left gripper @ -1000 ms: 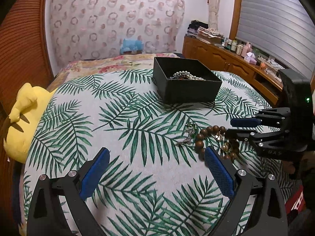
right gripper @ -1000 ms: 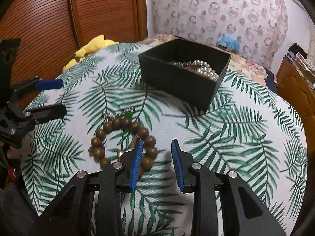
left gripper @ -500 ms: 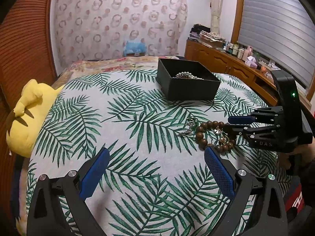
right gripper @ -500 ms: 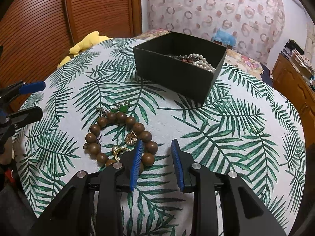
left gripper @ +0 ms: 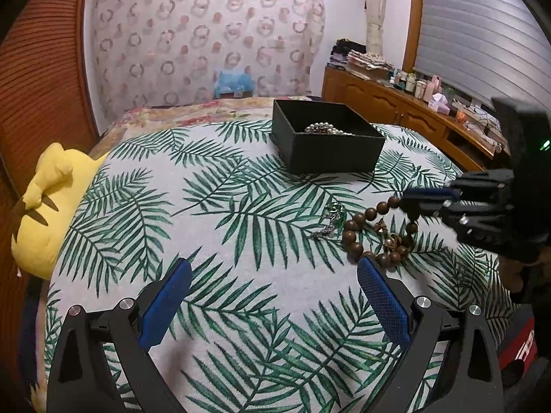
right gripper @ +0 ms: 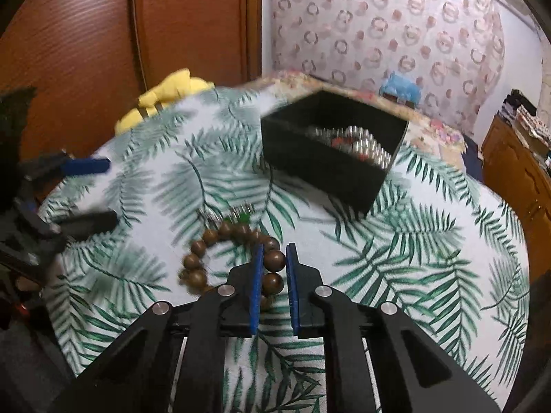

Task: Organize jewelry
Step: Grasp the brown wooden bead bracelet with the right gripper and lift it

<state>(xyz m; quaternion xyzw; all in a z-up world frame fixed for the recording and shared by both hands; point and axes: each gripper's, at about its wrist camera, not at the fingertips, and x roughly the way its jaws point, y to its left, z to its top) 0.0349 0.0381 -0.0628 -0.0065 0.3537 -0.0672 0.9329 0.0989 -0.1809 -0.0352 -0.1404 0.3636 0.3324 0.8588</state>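
Observation:
A brown wooden-bead bracelet (left gripper: 372,234) lies on the palm-leaf cloth, with a gold trinket (left gripper: 391,239) inside its loop and a silver-and-green piece (left gripper: 330,220) beside it. My right gripper (right gripper: 273,261) has closed on beads of the bracelet (right gripper: 273,262); in the left wrist view it (left gripper: 418,203) sits over the bracelet's right side. My left gripper (left gripper: 272,296) is wide open and empty, low at the near edge. A black open box (left gripper: 327,141) holds pearls (left gripper: 325,129); it also shows in the right wrist view (right gripper: 330,151).
A yellow plush toy (left gripper: 44,206) lies at the left edge of the round table (left gripper: 241,275). A wooden sideboard (left gripper: 396,110) with clutter stands at the right. A wooden sliding door (right gripper: 103,34) is behind the table.
My right gripper has moved forward onto the bracelet and narrowed its jaws around its beads. The left gripper has stayed open and pulled back slightly.

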